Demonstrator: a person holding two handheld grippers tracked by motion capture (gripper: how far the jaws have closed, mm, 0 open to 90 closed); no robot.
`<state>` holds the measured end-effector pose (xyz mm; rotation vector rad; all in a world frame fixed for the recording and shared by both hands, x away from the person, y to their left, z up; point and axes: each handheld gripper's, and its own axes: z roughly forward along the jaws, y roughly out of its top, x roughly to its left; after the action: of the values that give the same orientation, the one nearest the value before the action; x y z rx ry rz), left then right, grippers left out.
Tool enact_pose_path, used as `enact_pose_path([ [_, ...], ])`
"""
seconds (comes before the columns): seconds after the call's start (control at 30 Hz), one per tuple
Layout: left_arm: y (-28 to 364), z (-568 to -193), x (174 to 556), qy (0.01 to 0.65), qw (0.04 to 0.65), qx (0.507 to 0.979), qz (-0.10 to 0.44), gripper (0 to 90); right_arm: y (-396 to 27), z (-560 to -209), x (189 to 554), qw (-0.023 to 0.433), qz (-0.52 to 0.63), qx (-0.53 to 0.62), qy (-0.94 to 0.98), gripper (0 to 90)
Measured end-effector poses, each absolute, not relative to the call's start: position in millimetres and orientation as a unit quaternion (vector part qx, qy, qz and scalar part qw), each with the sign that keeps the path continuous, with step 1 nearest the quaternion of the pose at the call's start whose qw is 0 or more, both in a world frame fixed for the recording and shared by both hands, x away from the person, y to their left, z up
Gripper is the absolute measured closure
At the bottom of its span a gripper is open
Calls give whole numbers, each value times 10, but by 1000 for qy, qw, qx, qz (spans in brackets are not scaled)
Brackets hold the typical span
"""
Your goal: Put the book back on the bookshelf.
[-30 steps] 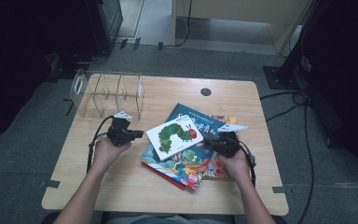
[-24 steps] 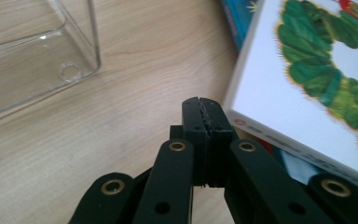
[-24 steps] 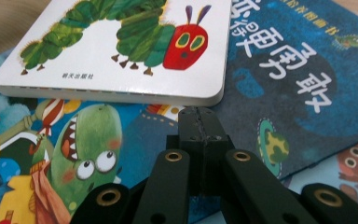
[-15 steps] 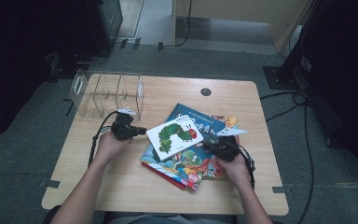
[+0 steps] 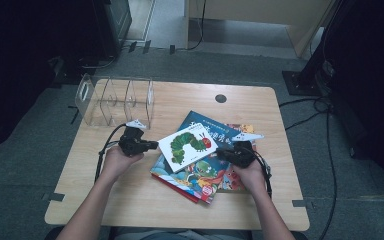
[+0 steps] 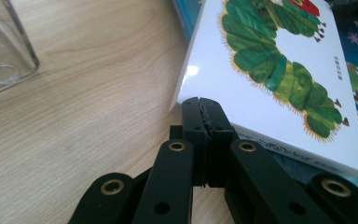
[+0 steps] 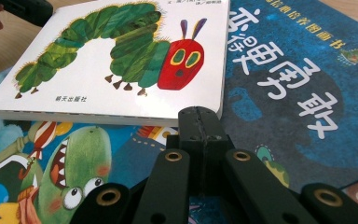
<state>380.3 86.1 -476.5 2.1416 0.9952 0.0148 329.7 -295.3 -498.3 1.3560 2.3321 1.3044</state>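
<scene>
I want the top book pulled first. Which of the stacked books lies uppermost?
The white caterpillar book: it rests on the dark blue book and the colourful monster book, nothing covers it, and both shut grippers sit at its corners.

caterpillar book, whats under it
The caterpillar book lies on top of a stack: a blue book and a monster picture book show beneath it. Whatever lies below those is mostly covered.

Closed right claw (image 7: 200, 112) touches the caterpillar book's (image 7: 121, 60) corner.
</scene>
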Motion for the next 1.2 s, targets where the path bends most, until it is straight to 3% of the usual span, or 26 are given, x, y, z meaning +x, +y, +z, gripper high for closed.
enact_pose_path([
  [0.4,885,-4856,3970,420,374,827,13,892,-2939,-4974,3321,74,430,452,778,900],
  [1.2,890,-4849,3578,410,365,835,-36,900,-2802,-4974,3563,62,433,449,779,900],
])
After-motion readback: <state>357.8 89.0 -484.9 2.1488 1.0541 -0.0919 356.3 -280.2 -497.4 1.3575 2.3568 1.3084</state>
